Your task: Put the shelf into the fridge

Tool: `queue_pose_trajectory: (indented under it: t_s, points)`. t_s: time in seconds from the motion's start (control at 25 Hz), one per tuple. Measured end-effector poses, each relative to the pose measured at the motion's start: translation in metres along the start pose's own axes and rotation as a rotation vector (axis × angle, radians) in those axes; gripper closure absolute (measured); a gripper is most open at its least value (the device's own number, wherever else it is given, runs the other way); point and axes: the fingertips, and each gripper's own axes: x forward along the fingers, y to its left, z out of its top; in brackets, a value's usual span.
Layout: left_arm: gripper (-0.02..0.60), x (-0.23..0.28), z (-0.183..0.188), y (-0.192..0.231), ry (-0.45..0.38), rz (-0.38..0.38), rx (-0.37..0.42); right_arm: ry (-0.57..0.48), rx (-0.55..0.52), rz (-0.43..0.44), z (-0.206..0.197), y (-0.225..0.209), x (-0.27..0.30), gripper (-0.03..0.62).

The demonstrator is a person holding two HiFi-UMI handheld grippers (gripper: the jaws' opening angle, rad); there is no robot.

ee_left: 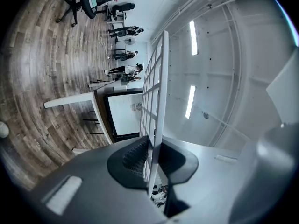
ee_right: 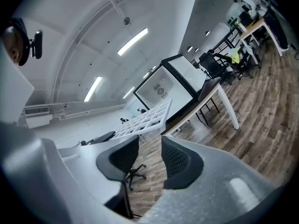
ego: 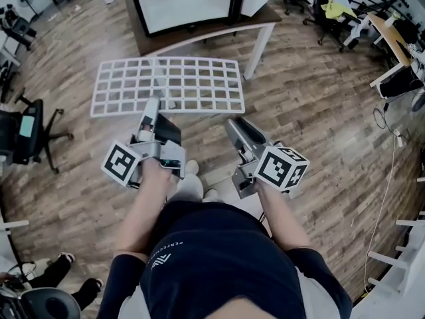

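The person wears a dark navy T-shirt (ego: 219, 264) with short sleeves (ego: 123, 278) and a small line of white lettering (ego: 166, 252) on the chest. The left gripper (ego: 153, 104) and the right gripper (ego: 236, 123) have smooth grey moulded bodies. Each carries a white cube (ego: 121, 163) printed with black square markers. The left one also bears a black block (ego: 169, 130) on top. Black pads (ee_right: 176, 157) with a fine ribbed texture line the jaws.

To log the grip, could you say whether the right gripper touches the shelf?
Apart. Right gripper view: the right gripper is open and empty, the shelf beyond it.
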Motion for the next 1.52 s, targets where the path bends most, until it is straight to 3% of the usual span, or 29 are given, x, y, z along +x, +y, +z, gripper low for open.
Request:
queue_pose_trajectory:
  t_s: [0.28, 0.76, 1.0, 1.16, 1.28, 1.52]
  points:
    - [0.526, 0.01, -0.005, 0.004, 0.033, -0.019, -0.026, -0.05, 0.061, 0.03, 0.016, 0.005, 0.012, 0.375]
    - [0.526, 0.06, 0.015, 0.029, 0.041, -0.014, -0.072, -0.116, 0.268, 0.061, 0.051, -0.008, 0.066, 0.383]
    - [0.529, 0.092, 0.028, 0.043, 0.049, -0.014, -0.082, -0.123, 0.231, -0.006, 0.066, -0.028, 0.096, 0.462]
    - [0.532, 0.116, 0.035, 0.054, 0.058, -0.009, -0.097, -0.142, 0.202, 0.0, 0.083, -0.035, 0.118, 0.471]
    - [0.535, 0.133, 0.039, 0.058, 0.071, -0.008, -0.094, -0.162, 0.242, -0.015, 0.092, -0.043, 0.13, 0.478]
    - [0.523, 0.168, 0.053, 0.065, 0.115, -0.004, -0.024, -0.183, 0.17, -0.026, 0.115, -0.05, 0.161, 0.484]
